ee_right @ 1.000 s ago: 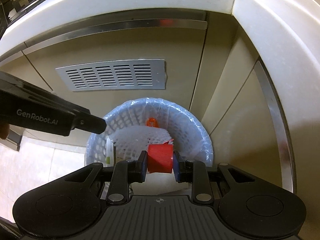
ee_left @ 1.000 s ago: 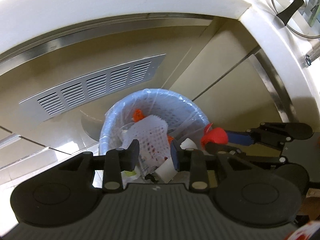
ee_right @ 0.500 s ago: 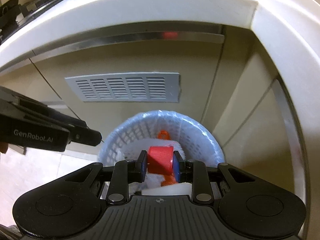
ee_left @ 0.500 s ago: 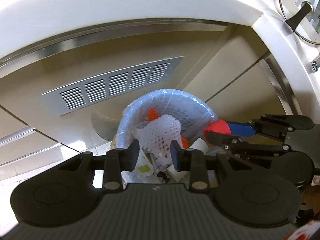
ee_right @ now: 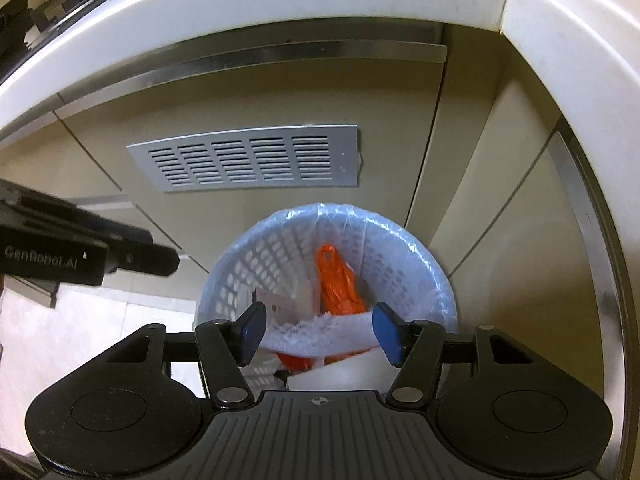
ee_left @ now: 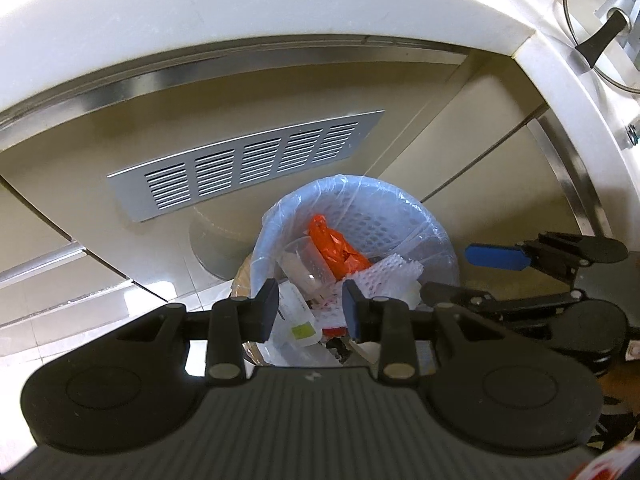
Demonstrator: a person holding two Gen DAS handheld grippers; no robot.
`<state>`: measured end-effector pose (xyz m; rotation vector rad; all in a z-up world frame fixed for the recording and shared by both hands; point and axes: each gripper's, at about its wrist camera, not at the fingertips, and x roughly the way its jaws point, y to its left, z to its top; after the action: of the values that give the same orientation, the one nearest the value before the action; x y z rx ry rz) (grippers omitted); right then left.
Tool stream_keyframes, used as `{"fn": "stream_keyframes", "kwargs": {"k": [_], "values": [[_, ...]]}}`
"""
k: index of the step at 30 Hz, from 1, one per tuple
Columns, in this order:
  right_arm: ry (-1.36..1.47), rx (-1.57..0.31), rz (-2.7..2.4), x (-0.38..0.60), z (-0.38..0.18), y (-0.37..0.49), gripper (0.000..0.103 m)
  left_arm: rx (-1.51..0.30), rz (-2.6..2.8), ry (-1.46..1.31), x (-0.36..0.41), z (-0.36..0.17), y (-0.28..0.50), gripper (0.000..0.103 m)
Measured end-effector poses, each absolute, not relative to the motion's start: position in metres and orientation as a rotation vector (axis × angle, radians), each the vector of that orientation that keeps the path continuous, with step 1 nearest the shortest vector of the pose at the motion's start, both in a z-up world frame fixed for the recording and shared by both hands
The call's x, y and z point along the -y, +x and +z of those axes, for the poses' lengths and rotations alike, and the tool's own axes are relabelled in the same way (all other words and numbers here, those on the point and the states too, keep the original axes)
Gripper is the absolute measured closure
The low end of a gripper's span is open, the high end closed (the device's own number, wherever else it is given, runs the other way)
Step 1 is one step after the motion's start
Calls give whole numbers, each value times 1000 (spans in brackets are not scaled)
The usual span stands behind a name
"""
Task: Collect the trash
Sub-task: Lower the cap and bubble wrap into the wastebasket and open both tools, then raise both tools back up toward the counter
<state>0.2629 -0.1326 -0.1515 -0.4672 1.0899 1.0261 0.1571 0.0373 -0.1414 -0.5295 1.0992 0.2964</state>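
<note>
Both grippers are hanging over the lined trash basket, the right gripper just spreading its jaws empty, the left gripper parted on nothing, several scraps already lying inside.

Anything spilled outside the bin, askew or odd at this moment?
Nothing stands out. The lined trash basket stands upright by the cabinet, trash inside it, no litter visible around it. Right tongs have just been opening; nothing between them.
</note>
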Motion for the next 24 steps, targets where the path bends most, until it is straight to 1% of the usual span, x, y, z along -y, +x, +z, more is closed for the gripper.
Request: {"fn": "stream_keyframes", "kwargs": {"k": [7,12,24], "values": [[-483,-1065,1024,137,-139,255,44,-1077,275,-487,-34,-131,155,73],[-467,-1022,1024,139,-117,253,44,-1044,247,-446,-30,-115,156,73],[-406,-776,1019,151,-36,248,44,-894,164,-279,-24,-45,163,70]]}}
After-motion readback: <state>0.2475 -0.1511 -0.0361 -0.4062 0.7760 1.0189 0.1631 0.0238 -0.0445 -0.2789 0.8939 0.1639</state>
